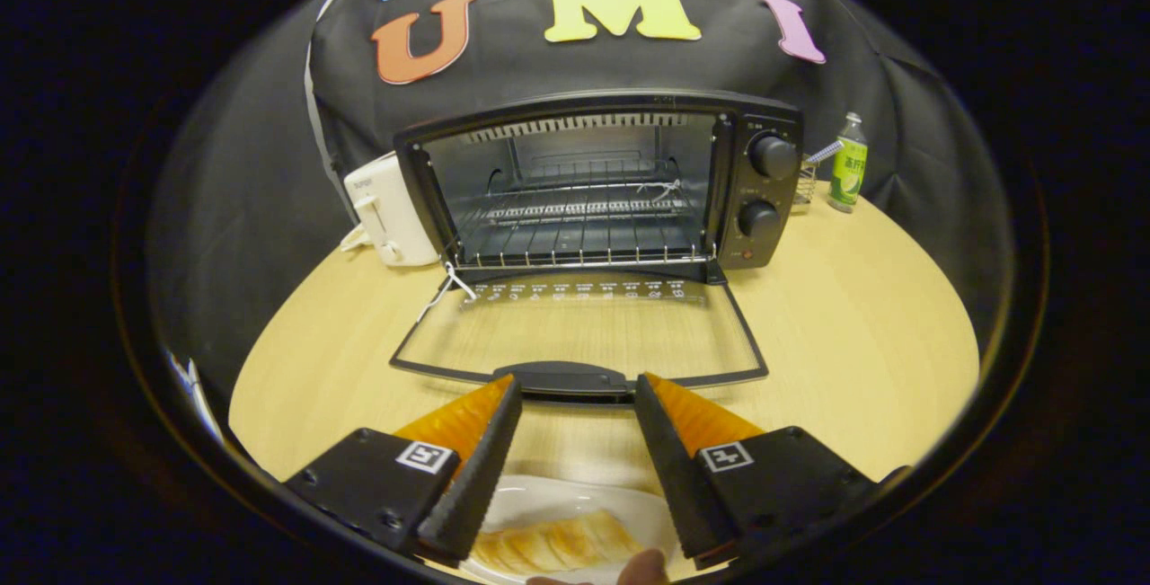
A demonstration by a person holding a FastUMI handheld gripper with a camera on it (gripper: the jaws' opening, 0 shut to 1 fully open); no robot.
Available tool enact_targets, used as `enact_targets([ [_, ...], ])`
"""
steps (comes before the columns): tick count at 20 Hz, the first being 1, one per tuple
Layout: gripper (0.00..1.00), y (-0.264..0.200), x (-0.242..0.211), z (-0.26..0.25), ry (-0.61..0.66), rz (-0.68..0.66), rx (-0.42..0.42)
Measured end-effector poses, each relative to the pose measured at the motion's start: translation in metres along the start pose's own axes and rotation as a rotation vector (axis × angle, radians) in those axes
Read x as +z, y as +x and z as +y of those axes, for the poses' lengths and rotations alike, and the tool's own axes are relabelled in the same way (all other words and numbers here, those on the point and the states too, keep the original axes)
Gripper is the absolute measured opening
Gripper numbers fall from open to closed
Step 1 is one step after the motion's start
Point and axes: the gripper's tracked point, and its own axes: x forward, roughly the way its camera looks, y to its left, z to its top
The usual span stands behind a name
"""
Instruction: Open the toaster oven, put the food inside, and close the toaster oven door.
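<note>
A black toaster oven (602, 185) stands at the back of the round wooden table (853, 333), its glass door (579, 329) folded down flat toward me. The wire rack (579, 239) inside is bare. The door's dark handle (566, 380) lies just ahead of my fingertips. My gripper (577, 387) is open, its fingers spread wide and holding nothing. Below and between the fingers sits a white plate (557, 500) with pale golden food (557, 542) on it. A fingertip of a person's hand (642, 567) touches the plate's near edge.
A white toaster (391, 208) stands left of the oven. A green drink bottle (847, 167) and a small wire basket (806, 179) stand to its right. A white string (446, 287) hangs at the door's left hinge.
</note>
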Motion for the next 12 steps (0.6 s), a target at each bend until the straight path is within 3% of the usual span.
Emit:
enact_targets([
  [2,0.91,-0.007,0.009,-0.007,0.01,-0.028,-0.012],
  [7,0.9,-0.028,0.019,-0.024,0.02,-0.095,-0.031],
  [12,0.92,-0.083,0.035,-0.016,0.011,-0.186,0.042],
])
